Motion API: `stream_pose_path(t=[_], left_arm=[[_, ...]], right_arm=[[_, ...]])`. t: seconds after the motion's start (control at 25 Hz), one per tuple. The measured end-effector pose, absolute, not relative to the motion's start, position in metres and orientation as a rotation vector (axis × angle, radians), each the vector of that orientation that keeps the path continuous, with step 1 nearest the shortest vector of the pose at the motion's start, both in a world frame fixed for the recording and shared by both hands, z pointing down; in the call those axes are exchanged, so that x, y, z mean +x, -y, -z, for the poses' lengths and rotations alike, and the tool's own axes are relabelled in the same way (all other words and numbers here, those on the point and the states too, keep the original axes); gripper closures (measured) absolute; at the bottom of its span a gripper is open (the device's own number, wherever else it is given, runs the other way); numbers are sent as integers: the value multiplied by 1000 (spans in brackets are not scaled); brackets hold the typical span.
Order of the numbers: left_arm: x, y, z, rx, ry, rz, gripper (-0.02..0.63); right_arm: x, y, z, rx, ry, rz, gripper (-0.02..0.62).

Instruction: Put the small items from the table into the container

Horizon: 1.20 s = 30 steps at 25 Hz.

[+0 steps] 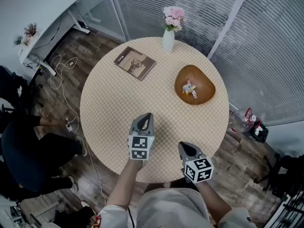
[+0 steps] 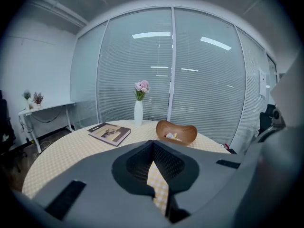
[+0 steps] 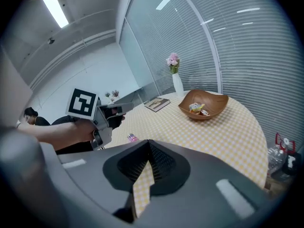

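Note:
A brown wooden bowl (image 1: 205, 79) stands on the right half of the round checked table (image 1: 114, 103) and holds a few small colourful items (image 1: 190, 89). My left gripper (image 1: 148, 115) hovers over the near middle of the table, shut, with nothing between its jaws. My right gripper (image 1: 182, 145) is at the near edge, also shut and empty. Seen from the left gripper (image 2: 153, 145), the bowl (image 2: 187, 133) lies ahead, slightly right. From the right gripper (image 3: 148, 142), a small pink item (image 3: 131, 137) lies on the cloth beneath the left gripper (image 3: 118, 112); the bowl (image 3: 216, 106) is beyond.
A book (image 1: 135, 62) lies at the far left of the table, and a white vase with pink flowers (image 1: 168, 39) stands at the far edge. A person in dark clothes (image 1: 28, 151) sits left of the table. Cables cross the floor (image 1: 59, 72). Glass walls with blinds stand behind.

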State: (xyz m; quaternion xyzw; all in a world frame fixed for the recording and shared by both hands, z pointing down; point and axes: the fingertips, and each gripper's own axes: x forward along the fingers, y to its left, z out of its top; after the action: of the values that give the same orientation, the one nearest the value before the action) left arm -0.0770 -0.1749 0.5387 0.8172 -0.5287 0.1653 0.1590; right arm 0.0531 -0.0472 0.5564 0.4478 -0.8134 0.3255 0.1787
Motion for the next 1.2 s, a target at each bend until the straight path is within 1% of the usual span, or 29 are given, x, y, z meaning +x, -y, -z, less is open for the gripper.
stream_pose_path(t=[0.16, 0.36, 0.64, 0.84, 0.88, 0.92, 0.96, 1.04, 1.08, 1.12, 1.2], left_arm=[[-111, 136, -553, 2236, 1555, -467, 600], [-144, 98, -573, 2127, 1598, -459, 600], [-175, 73, -595, 2036, 1611, -473, 600], [-188, 84, -613, 2033, 1593, -513, 598], [-187, 87, -620, 2035, 1558, -525, 570], [-186, 90, -629, 2032, 1523, -538, 489], [-185, 93, -638, 2026, 1498, -552, 443], [-186, 100, -651, 1988, 1481, -548, 378], [-187, 104, -655, 1951, 1489, -521, 355], [-188, 109, -657, 1905, 1508, -483, 319], [-190, 120, -660, 1808, 1575, -417, 274]], right_arm=[[15, 43, -552, 1183, 2343, -894, 594], [-15, 38, -550, 1119, 2364, -878, 593], [-39, 34, -551, 1083, 2368, -870, 594], [-41, 31, -549, 1082, 2356, -861, 594], [-39, 31, -550, 1087, 2349, -862, 594], [-37, 31, -552, 1092, 2341, -864, 594], [-34, 31, -553, 1099, 2333, -866, 594], [-28, 32, -557, 1112, 2316, -871, 594], [-24, 32, -558, 1118, 2307, -874, 594], [-21, 33, -560, 1124, 2300, -878, 594], [-16, 36, -563, 1134, 2286, -887, 594]])
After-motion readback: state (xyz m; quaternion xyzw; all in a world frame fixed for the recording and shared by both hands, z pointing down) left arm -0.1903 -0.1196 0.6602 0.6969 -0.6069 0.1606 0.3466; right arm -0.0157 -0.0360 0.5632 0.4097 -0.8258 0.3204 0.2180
